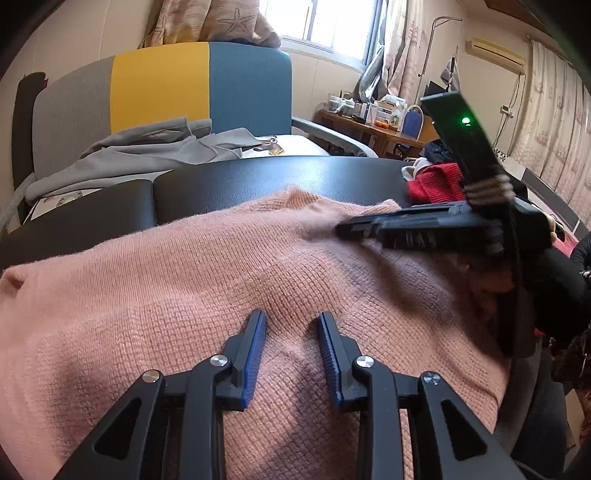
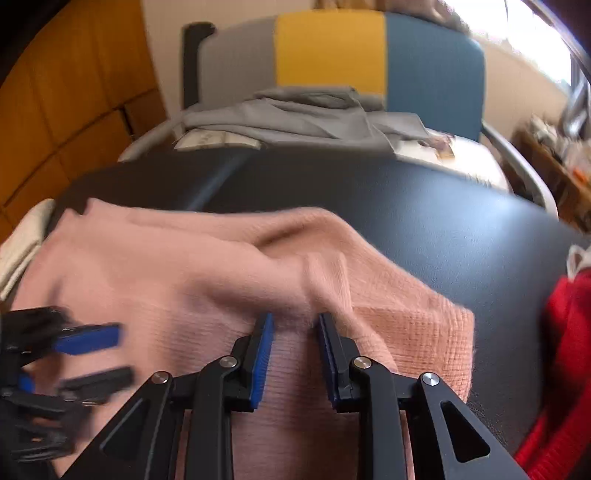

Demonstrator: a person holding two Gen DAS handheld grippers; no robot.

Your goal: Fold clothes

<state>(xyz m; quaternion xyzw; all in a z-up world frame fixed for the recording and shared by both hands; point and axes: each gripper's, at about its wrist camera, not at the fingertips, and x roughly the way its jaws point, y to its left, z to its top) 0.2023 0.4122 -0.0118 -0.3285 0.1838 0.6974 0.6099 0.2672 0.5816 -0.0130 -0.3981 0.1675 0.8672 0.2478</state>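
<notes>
One black matte tabletop [image 1: 258, 177] is recorded, with one chair upholstered in grey, yellow and blue panels [image 1: 207, 85] standing behind it and one grey garment [image 1: 147, 147] heaped on its seat. One pink knitted sweater [image 1: 184, 280] is spread across the near part of the tabletop, its far edge bunched into a ridge in the right wrist view. One red knitted garment [image 2: 565, 332] is seen lying on the tabletop to the right of the sweater, apart from it. Two grippers are counted, each with two black fingers faced with blue ribbed pads. One left gripper [image 1: 291, 321] is pressed tip-down onto the sweater, jaws partly apart, a small hump of knit risen between the pads; whether the cloth is pinched cannot be told. One right gripper [image 2: 295, 323] is likewise partly spread, its tips set against a raised fold of the sweater near the right-hand edge; a firm hold cannot be confirmed. One window [image 1: 325, 26] and patterned curtains [image 1: 550, 122] are noted in the background.
</notes>
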